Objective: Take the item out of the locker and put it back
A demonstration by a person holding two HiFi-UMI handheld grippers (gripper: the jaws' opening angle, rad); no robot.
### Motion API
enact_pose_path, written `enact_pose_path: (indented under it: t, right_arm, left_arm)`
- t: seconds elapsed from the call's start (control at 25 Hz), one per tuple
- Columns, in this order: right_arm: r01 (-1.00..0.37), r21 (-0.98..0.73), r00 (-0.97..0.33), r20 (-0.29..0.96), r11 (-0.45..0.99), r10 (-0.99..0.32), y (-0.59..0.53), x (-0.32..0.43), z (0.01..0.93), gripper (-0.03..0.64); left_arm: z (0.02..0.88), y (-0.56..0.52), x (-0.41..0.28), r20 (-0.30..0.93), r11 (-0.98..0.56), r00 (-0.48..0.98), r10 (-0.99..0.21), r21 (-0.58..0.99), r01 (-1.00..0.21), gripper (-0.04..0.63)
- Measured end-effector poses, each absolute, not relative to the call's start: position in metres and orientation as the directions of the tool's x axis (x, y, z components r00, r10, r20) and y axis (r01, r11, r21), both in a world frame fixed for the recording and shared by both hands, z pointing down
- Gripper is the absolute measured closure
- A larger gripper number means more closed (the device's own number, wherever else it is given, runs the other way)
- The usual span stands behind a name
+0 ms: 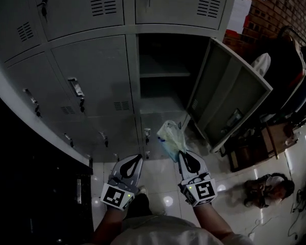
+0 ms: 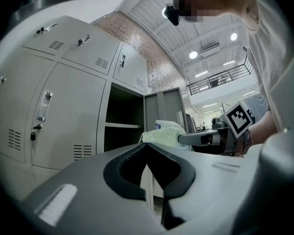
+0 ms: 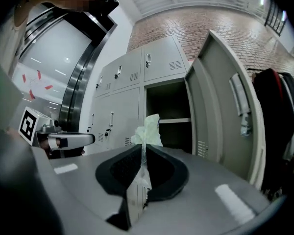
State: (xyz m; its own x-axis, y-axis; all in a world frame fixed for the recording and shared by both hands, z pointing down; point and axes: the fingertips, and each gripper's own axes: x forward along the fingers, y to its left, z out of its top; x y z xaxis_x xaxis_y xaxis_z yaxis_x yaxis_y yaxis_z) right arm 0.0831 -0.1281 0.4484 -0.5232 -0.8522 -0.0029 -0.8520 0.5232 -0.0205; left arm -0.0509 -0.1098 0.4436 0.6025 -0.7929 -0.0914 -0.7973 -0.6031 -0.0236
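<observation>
The right gripper (image 1: 186, 155) is pinching a plastic bag (image 1: 172, 139) tight, holding it just outside the open locker (image 1: 92, 70). The left gripper (image 1: 132, 162) is closed, empty. Removal looks done; returning it is pending.

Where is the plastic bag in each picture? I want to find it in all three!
Head view: the plastic bag hangs just below the middle, at the tip of the right claw.
Left gripper view: the bag is in the middle, a little to the right.
Right gripper view: the bag is in the middle, pinched in the claw and sticking up.
Shared landmark: the open locker door.
</observation>
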Motion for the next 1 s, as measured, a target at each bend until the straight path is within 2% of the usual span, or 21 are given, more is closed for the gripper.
enact_pose_path:
  t: [0.2, 0.36, 0.72, 1.0]
  right_arm:
    - [-0.851, -0.030, -0.526, 0.031, 0.525, -0.850, -0.075, 0.111, 0.458, 0.594]
    - [-0.858, -0.044, -0.513, 0.020, 0.512, -0.858, -0.042, 0.124, 0.450, 0.594]
    - [-0.854, 0.034, -0.519, -0.009, 0.519, -0.855, -0.008, 0.109, 0.432, 0.594]
    - [-0.851, 0.026, -0.526, -0.015, 0.525, -0.851, -0.008, 0.099, 0.432, 0.594]
  left_arm:
    - [0.451, -0.051, -0.038, -0.073, -0.570, 0.567, -0.820, 0.012, -0.822, 0.626]
    - [0.444, -0.020, -0.026, -0.087, -0.580, 0.579, -0.811, -0.021, -0.814, 0.626]
    - [0.424, -0.002, -0.038, -0.115, -0.573, 0.571, -0.813, -0.021, -0.819, 0.626]
    - [0.416, 0.002, -0.047, -0.129, -0.565, 0.564, -0.815, -0.032, -0.824, 0.626]
